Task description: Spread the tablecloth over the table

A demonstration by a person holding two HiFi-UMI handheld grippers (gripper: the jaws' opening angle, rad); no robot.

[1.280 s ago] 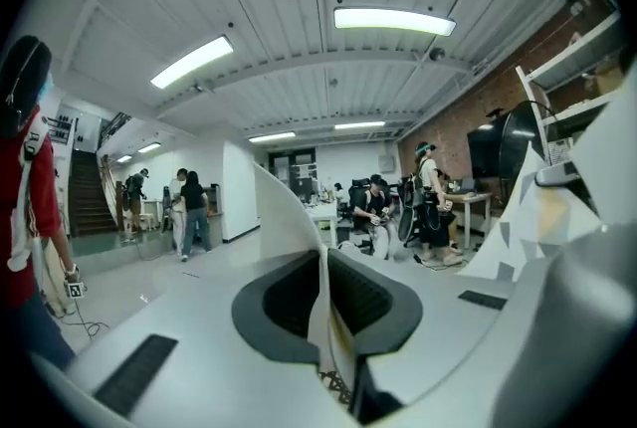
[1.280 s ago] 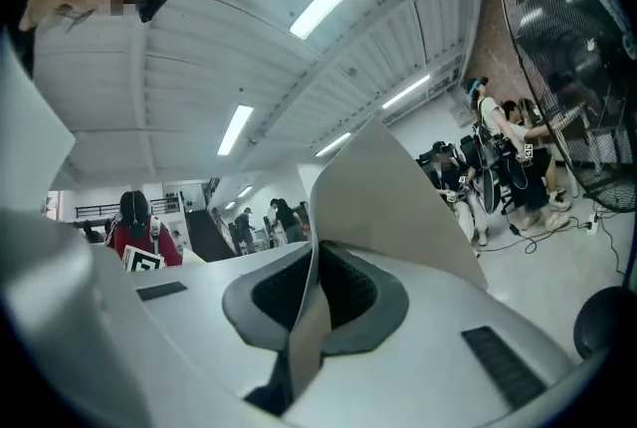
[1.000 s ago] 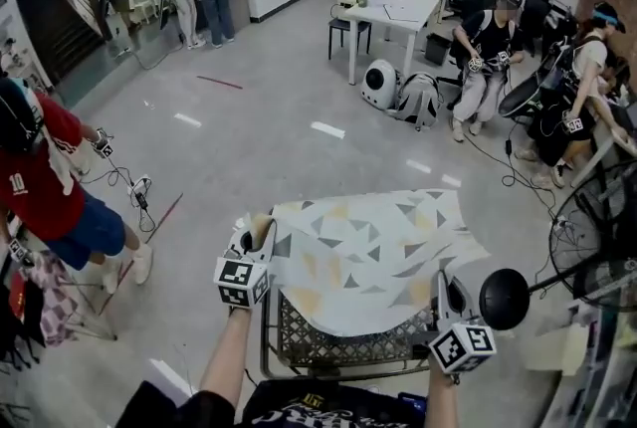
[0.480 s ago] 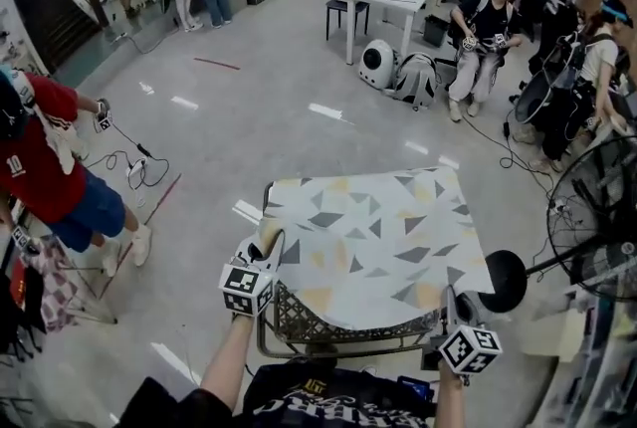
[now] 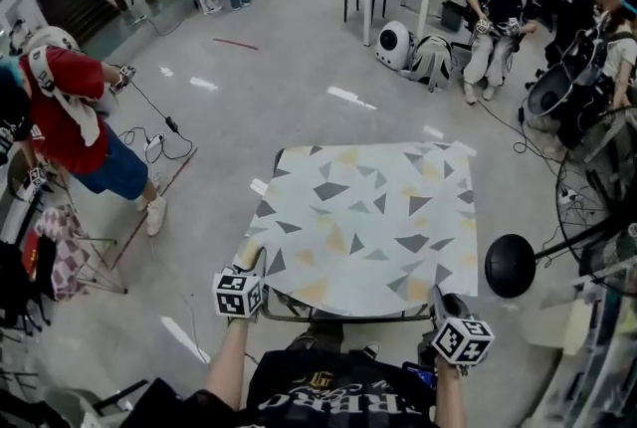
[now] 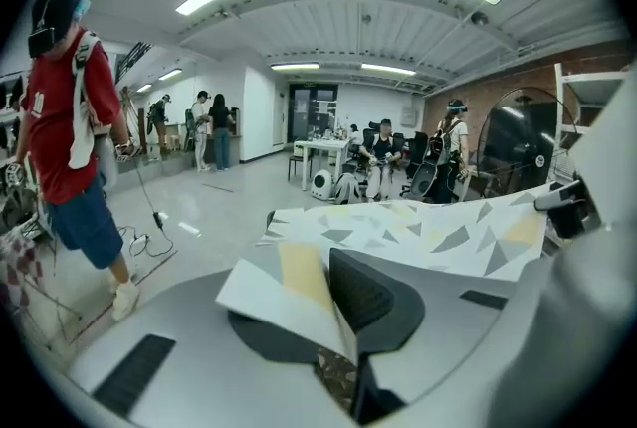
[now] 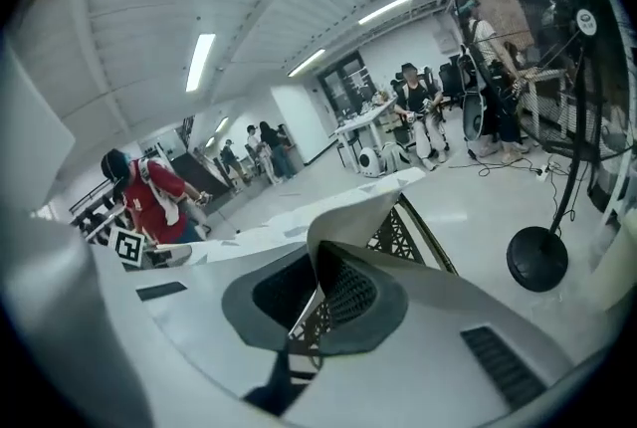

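While the tablecloth lies flat over nearly the whole top of the bench, its two near corners are held by the tools, so the step in hand is judged to be the final lay-down of the near edge.

Left tool: at the near-left corner. In the left gripper view the left tool has the folded corner of the cloth between its jaws. The jaws are opening, yet the pads look to be in contact with the fabric.

Right tool: at the near-right corner. In the right gripper view the right tool has its jaws pressed together on the cloth edge, with the lattice side of the bench visible just beneath.

Condition of the cloth: the far edge and both side edges appear settled, and no large wrinkle shows in the head view. The near edge sits at the bench rim, with the metal frame exposed below it.

Next move, as a judgement:
1. Lower both corners until the near edge rests on or just over the rim.
2. Release both tools together, so that neither corner drags the cloth sideways.
3. Draw the tools back clear of the fabric, then check that the overhang is even.
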